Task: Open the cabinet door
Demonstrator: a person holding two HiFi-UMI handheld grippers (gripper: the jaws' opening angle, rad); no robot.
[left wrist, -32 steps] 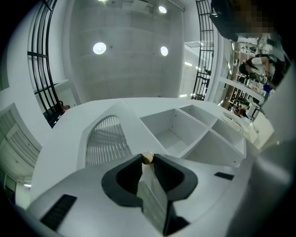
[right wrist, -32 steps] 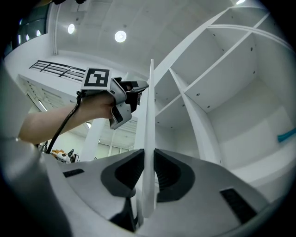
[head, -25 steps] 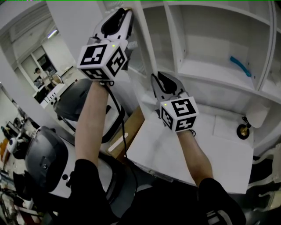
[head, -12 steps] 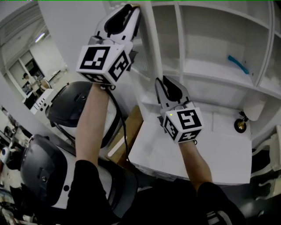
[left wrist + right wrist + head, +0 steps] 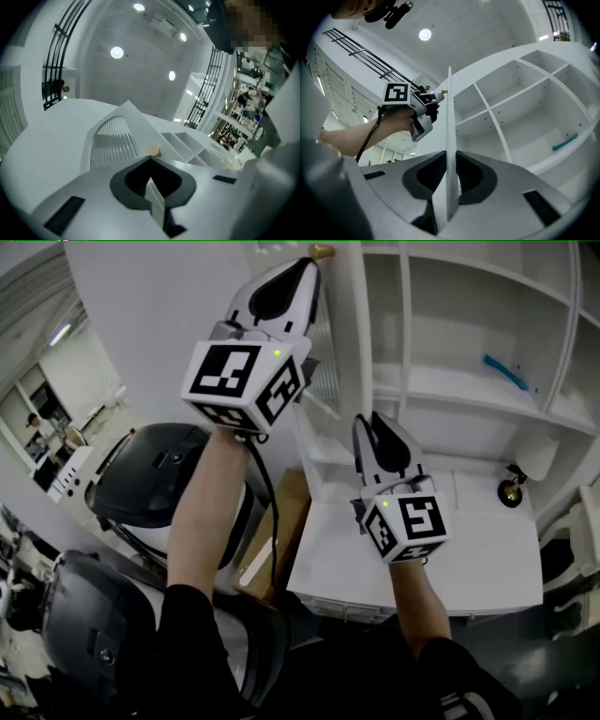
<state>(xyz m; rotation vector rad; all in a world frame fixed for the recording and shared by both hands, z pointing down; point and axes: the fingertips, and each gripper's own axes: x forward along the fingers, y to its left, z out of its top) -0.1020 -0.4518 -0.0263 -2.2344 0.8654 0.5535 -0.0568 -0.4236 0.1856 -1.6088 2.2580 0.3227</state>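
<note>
Between the pads of my right claw [image 5: 449, 154] stands the free edge of the cabinet door [image 5: 449, 108], and I read that as a firm pinch on the panel. Up beyond it, my left claw [image 5: 150, 161] has just been closing, and its jaws now meet with nothing between them. The small brass knob [image 5: 153, 150] sits right at their tips, touching or nearly so; I cannot tell which.

The door is swung out from the cabinet, with the bare shelves [image 5: 520, 89] showing to the right of my right claw. I judge the step in hand to be swinging it wider, and it looks well along rather than just begun.

The door stands upright, its long axis running up and away from the right claw toward the knob end. Its thin edge points back at that claw, and its slatted face [image 5: 112, 140] lies just beyond and to the left of the left claw's tips.

Next I need to carry the right claw sideways in an arc round the hinge side, away from the shelves. The pinch must stay square on the edge so the panel neither slips nor twists.
</note>
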